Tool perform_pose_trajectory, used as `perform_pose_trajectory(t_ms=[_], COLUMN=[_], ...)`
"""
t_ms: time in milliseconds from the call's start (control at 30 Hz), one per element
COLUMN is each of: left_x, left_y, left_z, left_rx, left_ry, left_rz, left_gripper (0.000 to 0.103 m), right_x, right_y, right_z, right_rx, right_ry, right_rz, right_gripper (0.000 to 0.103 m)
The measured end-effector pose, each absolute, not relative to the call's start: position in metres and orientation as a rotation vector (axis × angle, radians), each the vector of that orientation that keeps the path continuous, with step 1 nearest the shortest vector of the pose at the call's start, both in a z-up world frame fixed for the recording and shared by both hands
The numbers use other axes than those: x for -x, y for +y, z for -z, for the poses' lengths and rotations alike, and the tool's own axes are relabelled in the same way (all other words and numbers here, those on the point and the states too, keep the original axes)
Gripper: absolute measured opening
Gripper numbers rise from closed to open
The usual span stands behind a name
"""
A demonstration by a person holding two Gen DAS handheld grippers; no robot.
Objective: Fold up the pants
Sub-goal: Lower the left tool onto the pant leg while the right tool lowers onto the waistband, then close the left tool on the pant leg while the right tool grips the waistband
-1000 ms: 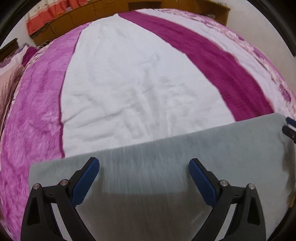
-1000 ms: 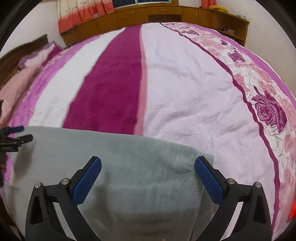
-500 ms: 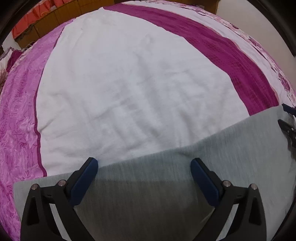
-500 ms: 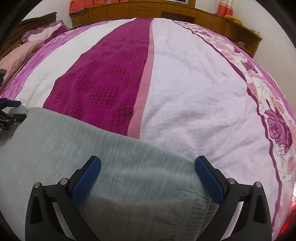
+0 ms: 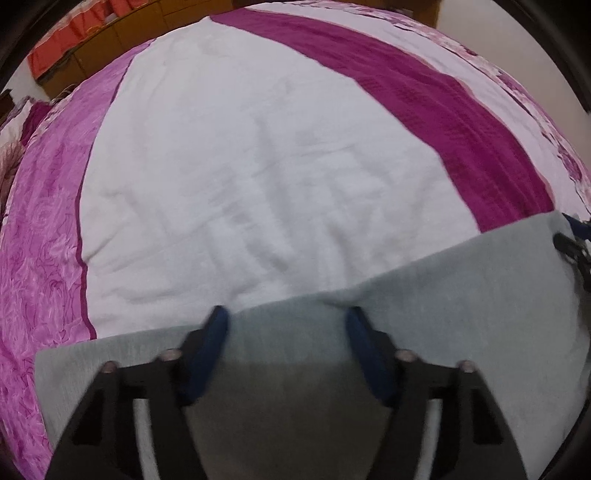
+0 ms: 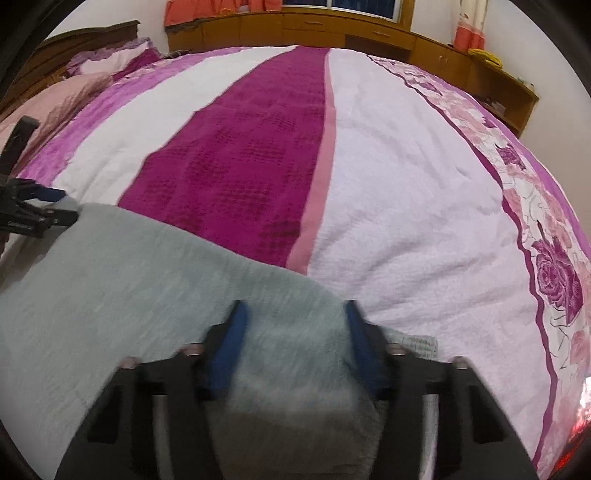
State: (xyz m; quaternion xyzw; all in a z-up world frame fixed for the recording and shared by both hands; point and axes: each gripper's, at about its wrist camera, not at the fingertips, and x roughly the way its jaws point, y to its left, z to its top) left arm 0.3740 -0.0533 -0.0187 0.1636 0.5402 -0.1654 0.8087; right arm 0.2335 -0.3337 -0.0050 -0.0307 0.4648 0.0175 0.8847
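Grey pants (image 5: 461,288) lie flat across the near part of the bed. In the left wrist view my left gripper (image 5: 286,325) stands over their far edge near one end. Its jaws are closing, with flat cloth between the blue pads and a small wrinkle forming. My right gripper (image 6: 295,321) is at the other end of the pants (image 6: 110,277). Its jaws are closing too, and a bunched ridge of cloth fills the gap between its pads. A white label (image 6: 413,345) pokes out beside its right finger. Each gripper appears at the edge of the other's view.
The bedspread (image 6: 406,184) has white, magenta and pink stripes and a rose border (image 6: 554,266). Pillows (image 6: 92,70) lie at the far left by a wooden headboard. Wooden cabinets (image 6: 332,29) and a shelf run along the far wall.
Both grippers' jaws have come much closer together over the pants' far edge. The cloth has bunched up between the right pads. The left gripper has sunk slightly toward the bed.
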Motion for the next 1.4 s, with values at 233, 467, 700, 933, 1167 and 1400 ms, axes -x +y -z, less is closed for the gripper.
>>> perform_pose_trajectory(t_ms=[233, 467, 700, 933, 1167, 1400], left_x=[-0.366, -0.323, -0.277, -0.195, -0.109, -0.046], left_y=[-0.057, -0.054, -0.042, -0.033, -0.015, 0.008], left_z=[-0.003, -0.048, -0.086, -0.107, -0.113, -0.085], left_rx=[-0.344, -0.337, -0.288, -0.256, -0.194, -0.084], left_ry=[1.157, 1.058, 0.977, 0.908, 0.863, 0.928], left_rz=[0.305, 0.280, 0.265, 0.292, 0.296, 0.300], left_gripper=[0.003, 0.002, 0.002, 0.002, 0.002, 0.002], right_x=[-0.229, -0.204, -0.169, -0.111, -0.054, -0.016], right_y=[-0.348, -0.344, -0.327, -0.315, -0.310, -0.314], right_z=[-0.003, -0.027, -0.051, -0.065, -0.076, -0.063], right_rx=[-0.011, 0.004, 0.035, -0.008, 0.045, 0.078], right_ry=[0.940, 0.871, 0.806, 0.781, 0.790, 0.858], right_rz=[-0.035, -0.102, -0.105, -0.123, -0.085, -0.071], right_gripper=[0.005, 0.000, 0.000, 0.000, 0.000, 0.000])
